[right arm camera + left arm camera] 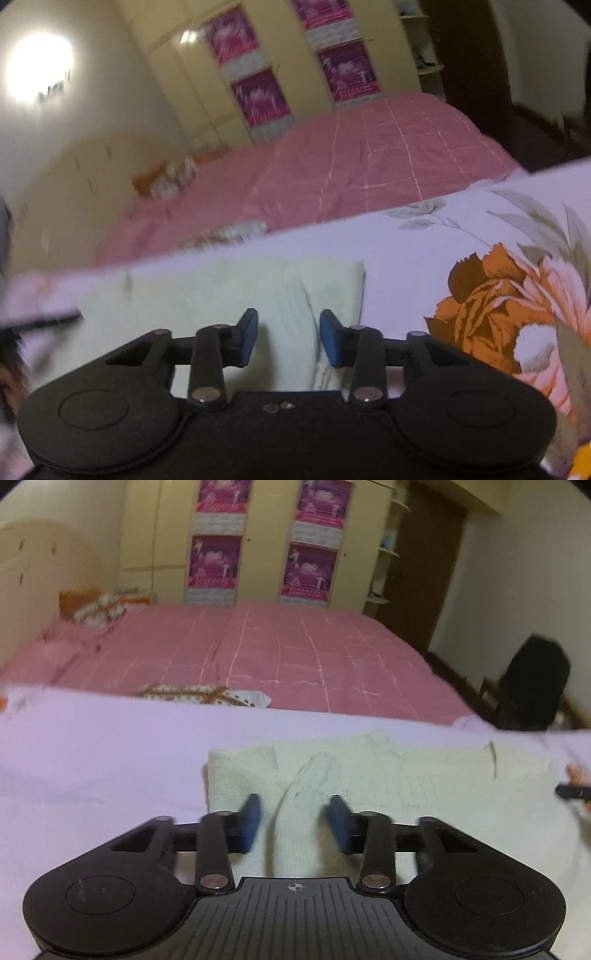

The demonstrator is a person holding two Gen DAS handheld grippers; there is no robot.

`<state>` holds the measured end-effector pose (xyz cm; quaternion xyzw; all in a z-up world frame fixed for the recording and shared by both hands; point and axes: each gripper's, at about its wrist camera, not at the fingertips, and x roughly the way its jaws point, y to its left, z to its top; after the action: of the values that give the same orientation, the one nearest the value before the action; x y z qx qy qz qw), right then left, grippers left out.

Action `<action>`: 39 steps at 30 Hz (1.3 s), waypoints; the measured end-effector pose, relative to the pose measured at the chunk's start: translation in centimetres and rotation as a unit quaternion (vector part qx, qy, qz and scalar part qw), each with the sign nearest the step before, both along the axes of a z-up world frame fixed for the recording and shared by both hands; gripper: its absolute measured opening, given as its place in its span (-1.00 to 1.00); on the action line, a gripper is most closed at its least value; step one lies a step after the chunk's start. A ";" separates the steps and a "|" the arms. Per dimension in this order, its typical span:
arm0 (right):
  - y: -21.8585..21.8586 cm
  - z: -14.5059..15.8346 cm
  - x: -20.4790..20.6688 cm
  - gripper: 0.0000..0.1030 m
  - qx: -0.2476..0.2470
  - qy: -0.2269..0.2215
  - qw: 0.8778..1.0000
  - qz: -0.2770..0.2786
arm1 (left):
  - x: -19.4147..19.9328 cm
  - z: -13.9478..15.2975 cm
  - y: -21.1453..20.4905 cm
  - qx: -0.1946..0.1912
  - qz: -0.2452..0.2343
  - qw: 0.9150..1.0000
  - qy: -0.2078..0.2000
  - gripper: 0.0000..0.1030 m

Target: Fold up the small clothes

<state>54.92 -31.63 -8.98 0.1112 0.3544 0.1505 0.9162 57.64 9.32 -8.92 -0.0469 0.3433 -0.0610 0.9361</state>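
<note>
My left gripper (293, 821) and right gripper (288, 338) hover low over a cream knitted garment (388, 775) lying flat on the floral sheet (406, 243), its long axis running left to right across both views. Both pairs of fingers are parted, holding nothing. A raised fold (314, 775) lies directly between the left fingers, and a crease (308, 302) between the right; I judge each gripper equally near its own end.
</note>
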 end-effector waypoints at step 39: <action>3.5 0.0 0.0 -0.92 -0.111 -0.089 0.990 0.021 | -3.7 4.1 -2.2 0.005 -0.014 0.997 -0.080 -0.90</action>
<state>54.95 -28.15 -9.01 -0.0122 0.2886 0.1388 0.9473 53.89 7.14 -4.78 -0.0323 0.2682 -0.0754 0.9599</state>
